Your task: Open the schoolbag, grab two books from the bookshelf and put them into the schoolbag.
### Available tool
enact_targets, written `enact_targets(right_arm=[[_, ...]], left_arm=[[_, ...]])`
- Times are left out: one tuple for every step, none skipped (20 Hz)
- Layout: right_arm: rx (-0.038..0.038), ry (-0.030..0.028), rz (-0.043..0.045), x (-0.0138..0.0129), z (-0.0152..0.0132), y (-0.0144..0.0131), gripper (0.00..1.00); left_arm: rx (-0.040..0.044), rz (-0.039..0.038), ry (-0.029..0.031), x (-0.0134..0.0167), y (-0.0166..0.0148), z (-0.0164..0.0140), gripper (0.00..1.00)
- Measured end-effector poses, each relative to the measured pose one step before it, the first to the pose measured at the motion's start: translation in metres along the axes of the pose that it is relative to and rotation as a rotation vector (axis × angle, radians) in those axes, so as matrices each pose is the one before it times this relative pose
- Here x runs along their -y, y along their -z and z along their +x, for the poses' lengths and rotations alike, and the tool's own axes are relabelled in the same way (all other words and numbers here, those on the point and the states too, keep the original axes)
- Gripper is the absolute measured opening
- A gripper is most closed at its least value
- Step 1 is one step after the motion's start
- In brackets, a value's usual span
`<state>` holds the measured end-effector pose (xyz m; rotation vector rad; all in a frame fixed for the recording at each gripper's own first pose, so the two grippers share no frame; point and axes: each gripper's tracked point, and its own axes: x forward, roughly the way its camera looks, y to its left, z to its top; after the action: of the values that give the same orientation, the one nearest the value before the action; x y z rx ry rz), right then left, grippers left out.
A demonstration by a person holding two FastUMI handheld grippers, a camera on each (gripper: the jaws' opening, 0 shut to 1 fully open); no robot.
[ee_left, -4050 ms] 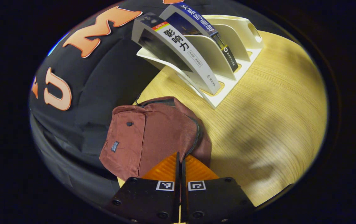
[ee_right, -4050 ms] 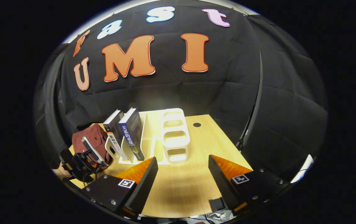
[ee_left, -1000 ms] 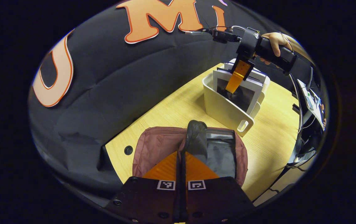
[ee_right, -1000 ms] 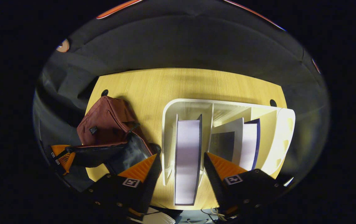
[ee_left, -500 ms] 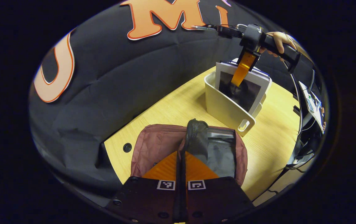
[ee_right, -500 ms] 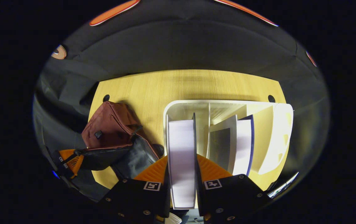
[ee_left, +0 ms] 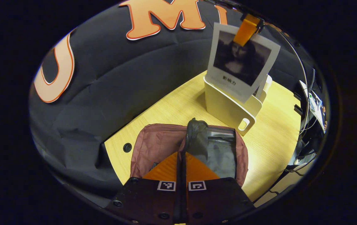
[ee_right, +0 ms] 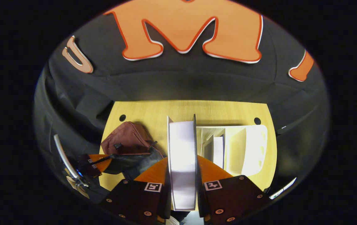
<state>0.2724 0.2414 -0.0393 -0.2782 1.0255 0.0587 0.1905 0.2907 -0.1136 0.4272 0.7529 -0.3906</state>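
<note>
Gripping a book (ee_right: 183, 156) between both fingers, the right gripper (ee_right: 183, 170) holds it above the white bookshelf (ee_right: 247, 150). The closed left gripper (ee_left: 181, 162) pinches the maroon schoolbag (ee_left: 159, 143) flap, open on the table (ee_left: 172, 106).

Left gripper (ee_left: 182, 162): fingers closed together on the black edge of the bag's open flap, at the bottom of the left gripper view.
Bag (ee_left: 159, 145): maroon, lying on the table; flap held up, grey lining showing to the right of the flap.
Table (ee_left: 172, 106): light wood, a round hole near the bag's left side.
Shelf (ee_left: 225, 107): white, standing beyond the bag, a slot handle in its near end wall.
Book (ee_left: 242, 62): white cover with a dark portrait, raised above the shelf, lower corner just at the shelf's top edge.
Right gripper (ee_left: 246, 30): clamped on the book's top edge.
</note>
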Motion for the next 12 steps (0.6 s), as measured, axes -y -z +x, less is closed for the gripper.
enact_targets(right_arm=[[0.02486,-0.01791,0.02069,0.0,-0.01235,0.00001,0.35],[0.0257,-0.01373,0.01353,-0.00008,-0.01278,0.00176,0.34],[0.02914,-0.00784,0.00994,-0.00046,-0.01269,0.0036,0.34],[0.02408,-0.01226,0.01095,0.00022,-0.01141,0.00451,0.34],[0.01562,-0.0226,0.01856,-0.00207,-0.00967,0.00687,0.34],[0.01179,-0.02718,0.02244,-0.00186,-0.00711,0.00574,0.34],[0.01253,-0.01899,0.02834,-0.00012,-0.00666,0.00777,0.34],[0.01282,-0.01582,0.03367,0.00242,-0.0032,0.00893,0.33],[0.00906,-0.02106,0.0393,0.00144,-0.00231,0.00925,0.33],[0.00021,-0.0339,0.04039,0.00041,-0.00126,0.0112,0.33],[0.00435,-0.03576,0.05219,0.00138,-0.00032,0.01131,0.33],[0.00671,-0.03287,0.04544,0.0029,0.00648,0.01333,0.33]], left_arm=[[-0.00209,0.008,-0.00184,0.00127,-0.0008,0.00055,0.01],[-0.0025,0.00688,-0.00262,0.00075,-0.00009,-0.00063,0.01],[-0.00019,0.00163,-0.00388,-0.00008,-0.00129,-0.00016,0.01],[-0.00206,-0.002,-0.0036,0.00044,-0.0002,0.00121,0.01],[-0.00658,-0.00219,-0.00204,-0.00025,0.00042,0.00129,0.01],[-0.00631,-0.00037,-0.00564,-0.00152,0.00057,0.00095,0.01],[-0.00449,-0.00042,-0.0075,-0.00152,-0.00094,0.00092,0.01],[-0.00438,0.00086,-0.00203,-0.00005,0.00079,0.00012,0.01],[-0.00108,0.00035,0.00048,0.00058,-0.00189,0.00099,0.01],[-0.0007,0.00056,0.00164,0.00099,-0.00046,-0.00034,0.01],[-0.0008,-0.00057,0.00051,0.0012,-0.00085,0.00032,0.01],[0.00038,-0.00074,-0.00218,0.00043,-0.00075,-0.00005,0.01]])
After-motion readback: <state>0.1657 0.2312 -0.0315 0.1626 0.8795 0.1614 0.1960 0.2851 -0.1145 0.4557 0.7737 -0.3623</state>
